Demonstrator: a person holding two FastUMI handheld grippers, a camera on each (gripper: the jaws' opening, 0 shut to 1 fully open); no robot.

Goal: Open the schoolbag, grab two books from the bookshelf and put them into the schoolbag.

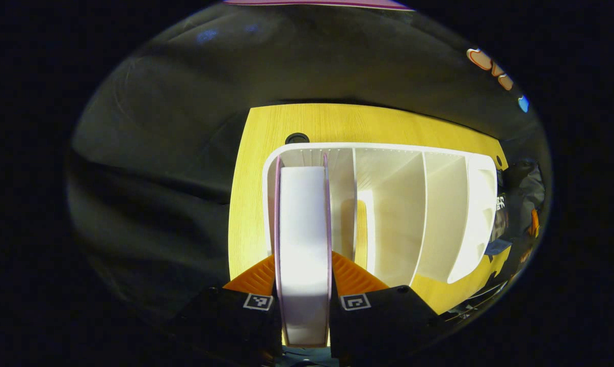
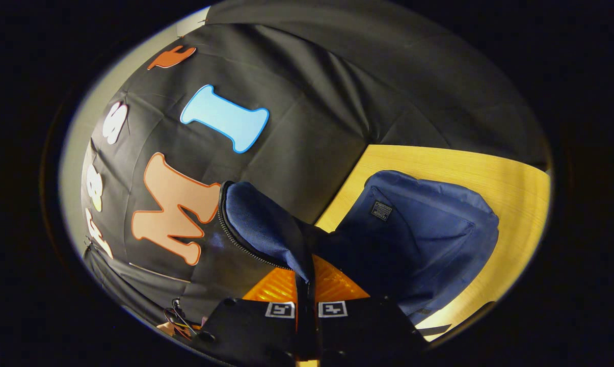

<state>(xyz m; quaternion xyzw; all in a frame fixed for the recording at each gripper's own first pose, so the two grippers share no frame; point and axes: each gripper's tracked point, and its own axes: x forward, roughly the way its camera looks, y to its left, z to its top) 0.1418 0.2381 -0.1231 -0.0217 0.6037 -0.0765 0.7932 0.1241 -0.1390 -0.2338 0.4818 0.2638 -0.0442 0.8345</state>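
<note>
A book with white page edges and a pink cover stands in the leftmost slot of the white bookshelf on the yellow table. My left gripper is shut on it, one finger on each cover. The shelf's other slots look empty. In the right gripper view the dark blue schoolbag lies on the table. My right gripper is shut on the bag's zippered flap, which is lifted up off the bag.
The yellow table has a round cable hole behind the shelf. Black cloth walls surround the table. In the left gripper view a dark bag and a bit of another gripper show at the far right.
</note>
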